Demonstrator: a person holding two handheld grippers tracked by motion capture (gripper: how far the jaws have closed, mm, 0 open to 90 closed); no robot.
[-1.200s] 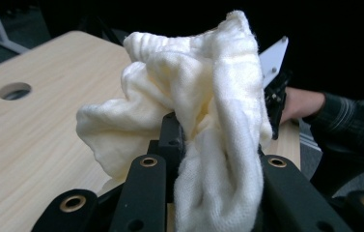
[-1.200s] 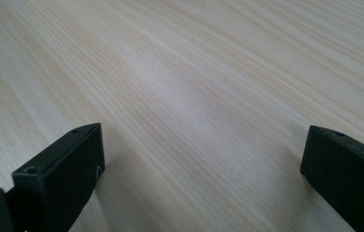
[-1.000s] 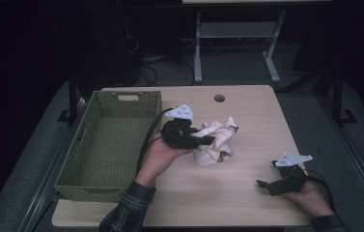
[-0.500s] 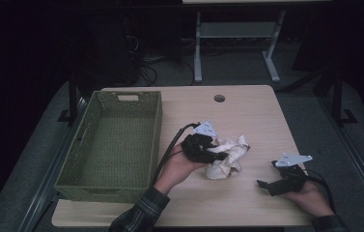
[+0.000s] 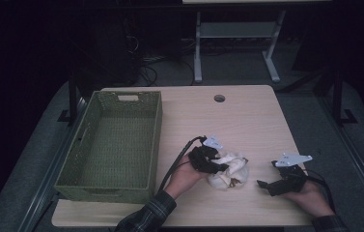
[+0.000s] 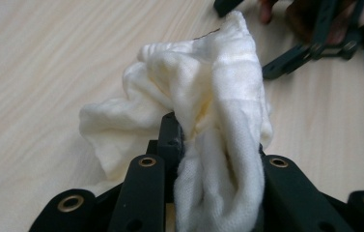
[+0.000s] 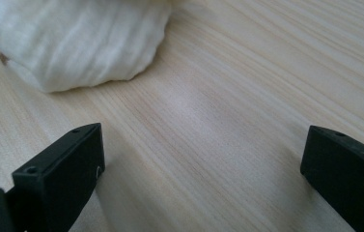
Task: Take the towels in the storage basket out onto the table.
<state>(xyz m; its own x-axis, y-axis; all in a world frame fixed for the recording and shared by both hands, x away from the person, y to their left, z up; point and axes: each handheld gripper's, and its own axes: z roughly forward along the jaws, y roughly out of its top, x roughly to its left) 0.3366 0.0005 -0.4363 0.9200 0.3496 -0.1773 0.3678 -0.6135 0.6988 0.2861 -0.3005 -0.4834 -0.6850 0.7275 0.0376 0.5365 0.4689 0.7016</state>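
Note:
A crumpled white cloth (image 5: pixel 230 170) lies on the wooden table (image 5: pixel 247 121) near its front edge. My left gripper (image 5: pixel 218 166) is shut on the cloth (image 6: pixel 203 106), with folds bunched between its black jaws. My right gripper (image 5: pixel 265 186) rests low on the table at the front right, a short way right of the cloth. Its jaws stand wide open with bare wood between them, and the cloth (image 7: pixel 78 38) lies just beyond its left jaw. In the left gripper view the right gripper (image 6: pixel 310 46) shows past the cloth.
An empty green woven basket (image 5: pixel 114 140) stands on the left half of the table. A round cable hole (image 5: pixel 219 98) sits near the far edge. A metal stand (image 5: pixel 237 43) is on the floor behind the table.
My left gripper has dragged the cloth toward the front right of the table, closer to the right gripper. The right gripper has stayed where it was.

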